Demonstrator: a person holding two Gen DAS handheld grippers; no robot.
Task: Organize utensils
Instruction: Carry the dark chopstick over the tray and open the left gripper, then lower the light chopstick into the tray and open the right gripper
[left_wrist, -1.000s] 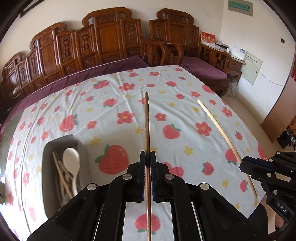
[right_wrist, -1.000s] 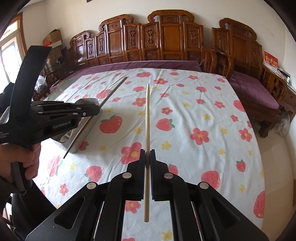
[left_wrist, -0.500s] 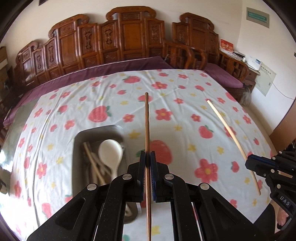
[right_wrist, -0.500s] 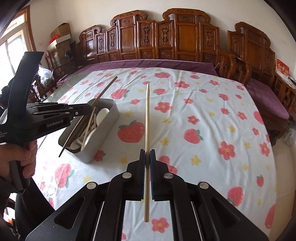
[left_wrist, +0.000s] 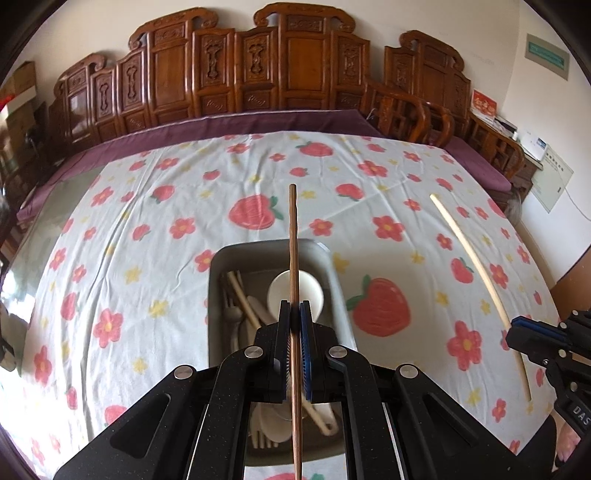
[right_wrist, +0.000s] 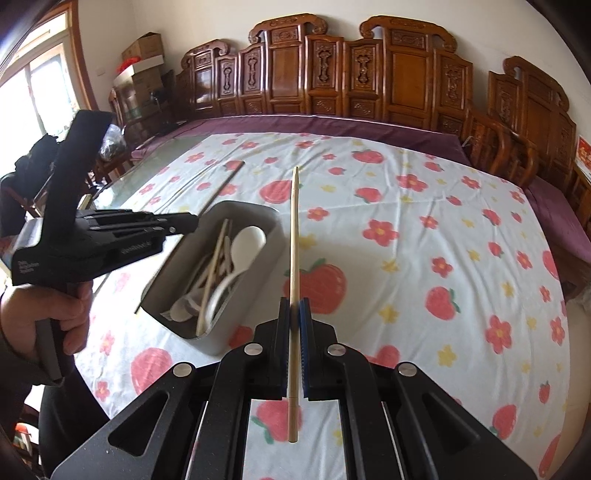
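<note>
Left wrist: left tool (left_wrist: 294, 317) is clamped on a dark brown chopstick (left_wrist: 293, 236), held above the grey bin (left_wrist: 221, 258) with a white spoon (left_wrist: 310, 286) inside, on the desk (left_wrist: 147, 229).

Right wrist: right tool (right_wrist: 294, 314) is clamped on a pale chopstick (right_wrist: 294, 236), held beside the bin (right_wrist: 243, 295).
</note>
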